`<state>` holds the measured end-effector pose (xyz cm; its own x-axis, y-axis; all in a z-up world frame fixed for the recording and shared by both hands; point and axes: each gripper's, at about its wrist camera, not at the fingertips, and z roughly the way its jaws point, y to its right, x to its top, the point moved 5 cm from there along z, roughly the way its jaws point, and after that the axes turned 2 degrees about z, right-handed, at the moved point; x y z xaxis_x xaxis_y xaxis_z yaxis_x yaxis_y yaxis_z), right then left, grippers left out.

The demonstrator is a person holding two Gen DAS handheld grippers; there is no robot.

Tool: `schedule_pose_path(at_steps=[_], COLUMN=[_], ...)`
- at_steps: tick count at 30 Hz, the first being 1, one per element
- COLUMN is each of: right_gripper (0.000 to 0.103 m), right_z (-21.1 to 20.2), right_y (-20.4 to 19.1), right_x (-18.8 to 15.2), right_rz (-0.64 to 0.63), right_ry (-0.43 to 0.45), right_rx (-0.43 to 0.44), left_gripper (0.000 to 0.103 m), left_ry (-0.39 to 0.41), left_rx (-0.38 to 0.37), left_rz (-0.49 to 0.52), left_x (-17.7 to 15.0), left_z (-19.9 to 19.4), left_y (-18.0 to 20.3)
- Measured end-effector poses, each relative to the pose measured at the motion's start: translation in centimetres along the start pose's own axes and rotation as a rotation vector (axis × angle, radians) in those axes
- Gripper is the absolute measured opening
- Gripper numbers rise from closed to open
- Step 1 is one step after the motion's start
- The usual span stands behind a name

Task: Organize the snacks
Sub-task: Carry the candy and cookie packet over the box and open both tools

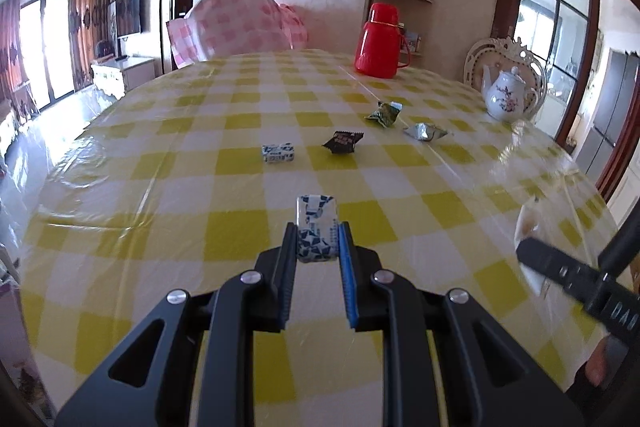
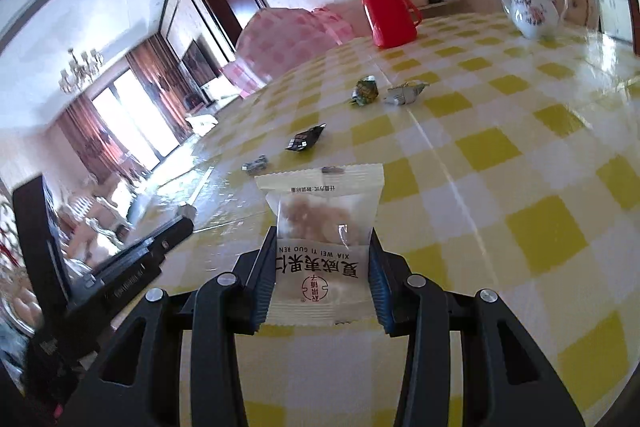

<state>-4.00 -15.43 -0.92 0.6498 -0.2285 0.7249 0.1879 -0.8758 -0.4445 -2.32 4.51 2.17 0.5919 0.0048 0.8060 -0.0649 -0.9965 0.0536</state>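
My left gripper [image 1: 317,227] is shut on a blue-and-white wrapped candy [image 1: 316,223] and holds it above the yellow checked table [image 1: 192,227]. My right gripper [image 2: 322,239] is shut on a white snack packet [image 2: 320,227] with nuts showing through a clear window. On the table beyond lie another blue-and-white candy [image 1: 279,153], a black wrapped snack [image 1: 343,141], a green wrapped snack [image 1: 385,113] and a silver wrapped snack [image 1: 425,131]. The right wrist view shows them too: blue-and-white candy [image 2: 255,163], black snack [image 2: 305,137], green snack [image 2: 365,90], silver snack [image 2: 405,92]. The right gripper's body [image 1: 576,279] shows blurred at the left view's right edge.
A red thermos jug [image 1: 378,41] stands at the table's far side and a white floral teapot [image 1: 506,93] at the far right. A pink checked covered chair [image 1: 240,23] is behind the table. The table's left edge drops to a glossy floor.
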Motion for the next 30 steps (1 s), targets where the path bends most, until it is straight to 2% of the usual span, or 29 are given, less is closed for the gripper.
schedule_pose_path(at_steps=[7,10,23,30], right_gripper=[0.041,0.041,0.041,0.041], right_z=[-1.0,-1.2,-1.1,-0.5], right_y=[-4.3,-7.4,-19.2,-24.7], right_x=[-2.9,-4.5,-11.3,-15.1], right_rz=[-0.040,-0.091,-0.325,-0.452], right_ry=[-0.036,-0.065,-0.171,-0.229], right_rx=[0.092,0.137,0.259,0.293], left_gripper=[0.020,0.020,0.020,0.020], left_ry=[-0.016,-0.020,-0.049,-0.088], left_rx=[0.033,0.051,0.178,0.208], left_rz=[0.039,0.042,0.015,0.041], left_x=[-2.2,-3.3,-8.2,-9.4], left_z=[-3.4,-5.0,-11.8,-14.4], left_y=[-2.1,-3.6,-14.5,-20.0])
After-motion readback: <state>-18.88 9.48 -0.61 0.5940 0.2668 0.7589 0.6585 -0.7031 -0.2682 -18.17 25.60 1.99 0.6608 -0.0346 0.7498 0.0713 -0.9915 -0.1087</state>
